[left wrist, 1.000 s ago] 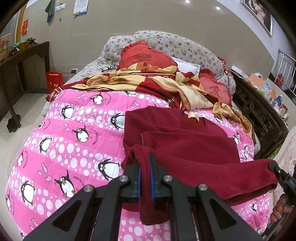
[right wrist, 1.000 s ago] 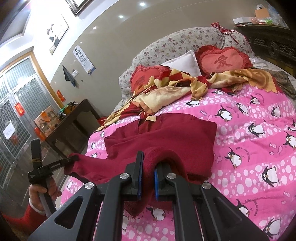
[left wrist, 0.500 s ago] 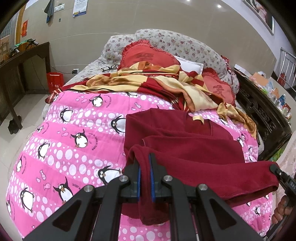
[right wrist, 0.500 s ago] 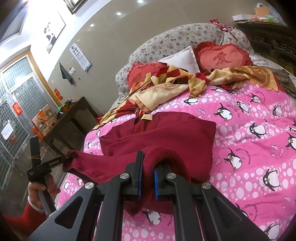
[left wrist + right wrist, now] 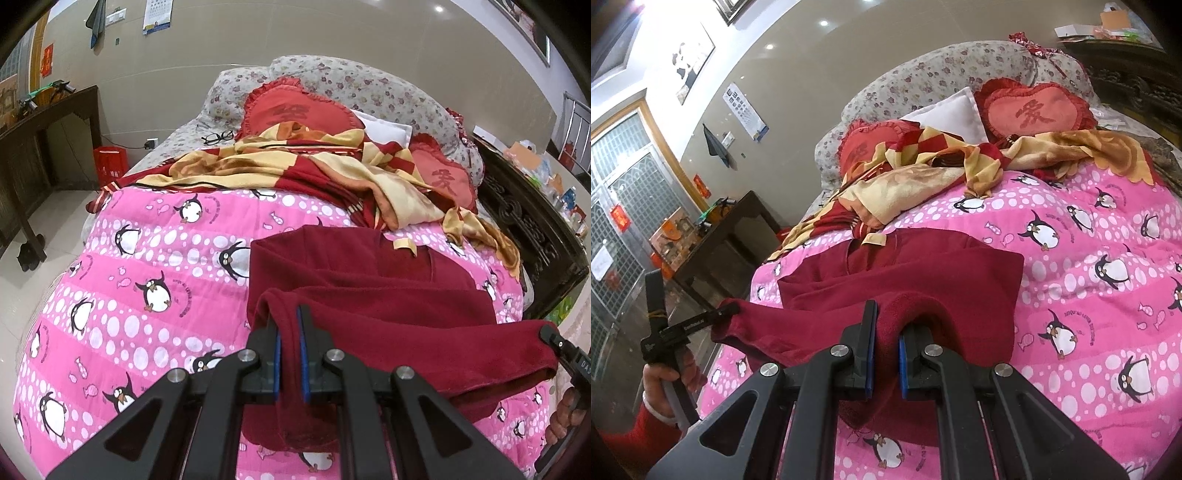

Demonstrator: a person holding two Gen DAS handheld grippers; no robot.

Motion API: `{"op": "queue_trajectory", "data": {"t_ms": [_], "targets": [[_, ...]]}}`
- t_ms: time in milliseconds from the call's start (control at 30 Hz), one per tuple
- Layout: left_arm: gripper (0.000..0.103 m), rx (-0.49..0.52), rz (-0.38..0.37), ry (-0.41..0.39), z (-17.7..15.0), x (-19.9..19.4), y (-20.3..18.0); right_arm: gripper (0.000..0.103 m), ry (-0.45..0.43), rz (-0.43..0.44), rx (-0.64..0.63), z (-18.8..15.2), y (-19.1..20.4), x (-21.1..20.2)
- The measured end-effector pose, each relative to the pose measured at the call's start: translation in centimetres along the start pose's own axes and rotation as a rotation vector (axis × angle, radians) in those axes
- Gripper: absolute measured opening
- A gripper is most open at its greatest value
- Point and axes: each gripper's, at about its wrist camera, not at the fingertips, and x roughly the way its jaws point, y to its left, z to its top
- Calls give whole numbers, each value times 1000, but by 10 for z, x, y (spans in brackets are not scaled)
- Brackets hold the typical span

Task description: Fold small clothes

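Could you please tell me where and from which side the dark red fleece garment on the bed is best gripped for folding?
Grip the dark red fleece garment at its near hem, one corner per side, coming from the foot of the pink penguin quilt. That edge is free and thick, while the collar end lies flat. The left tongs and right tongs hold it this way.

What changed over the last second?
Both grippers carried the dark red garment's lifted hem a little forward, toward the pillows. The left gripper and right gripper stay clamped on its corners; nothing released. The penguin quilt is unchanged.
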Motion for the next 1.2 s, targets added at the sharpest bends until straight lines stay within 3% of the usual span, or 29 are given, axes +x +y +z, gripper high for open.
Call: {"op": "queue_trajectory", "data": {"t_ms": [1200], "targets": [[8, 14, 62, 81, 32, 81, -4, 21, 69, -68, 61, 40, -35, 74]]}}
